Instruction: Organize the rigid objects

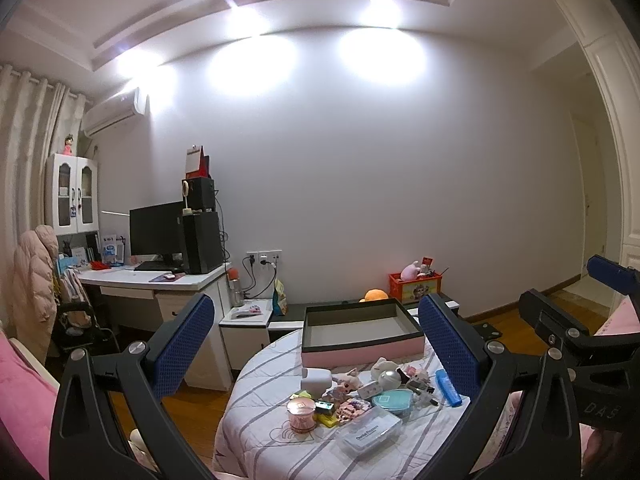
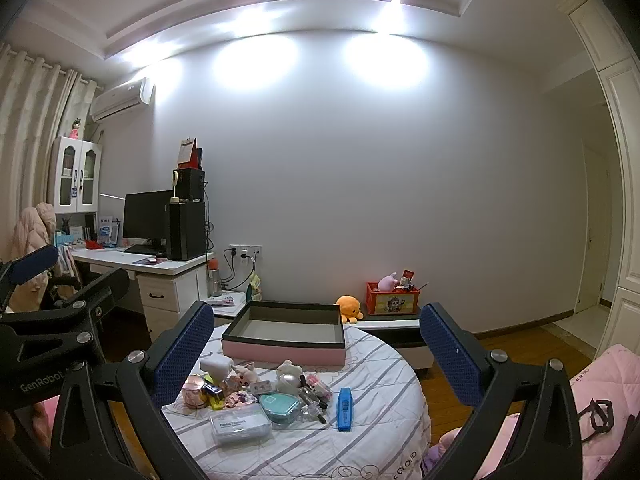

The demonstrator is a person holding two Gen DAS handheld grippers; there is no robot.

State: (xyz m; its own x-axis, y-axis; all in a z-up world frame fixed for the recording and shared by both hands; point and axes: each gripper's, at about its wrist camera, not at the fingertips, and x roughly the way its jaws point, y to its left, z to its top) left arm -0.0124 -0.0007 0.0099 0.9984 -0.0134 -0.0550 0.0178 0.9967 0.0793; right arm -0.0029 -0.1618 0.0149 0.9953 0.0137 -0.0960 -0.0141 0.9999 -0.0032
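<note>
Left wrist view gives us the pink-sided tray point(image 1: 362, 330) with dark rim as our landmark: it sits open and empty at the far edge of the round counter point(image 1: 256, 432), which wears a striped white cloth. Just in front of the tray lies the clutter of small rigid things. Nearest the tray are a white charger block point(image 1: 316, 380) and a small pink pig figure point(image 1: 347, 380). Further from the tray sit a pink round tin point(image 1: 301, 414), a teal lidded case point(image 1: 392, 399) and a clear dental flosser box point(image 1: 369, 431). A blue highlighter point(image 1: 448, 387) lies off to the right of the heap, apart from the rest.

Our left tongs point(image 1: 316, 344) hang above the counter with the blue pads spread wide, holding nothing. In the right wrist view our right tongs point(image 2: 316, 344) are likewise spread wide and empty, framing the same tray point(image 2: 286, 342) and the highlighter point(image 2: 344, 408).

Beyond the tray, against the wall, stand an orange plush octopus point(image 2: 349, 307) and a red crate point(image 2: 392, 300) of toys. Far left of the tray, a desk point(image 2: 132, 264) carries a dark monitor point(image 2: 146, 216).
</note>
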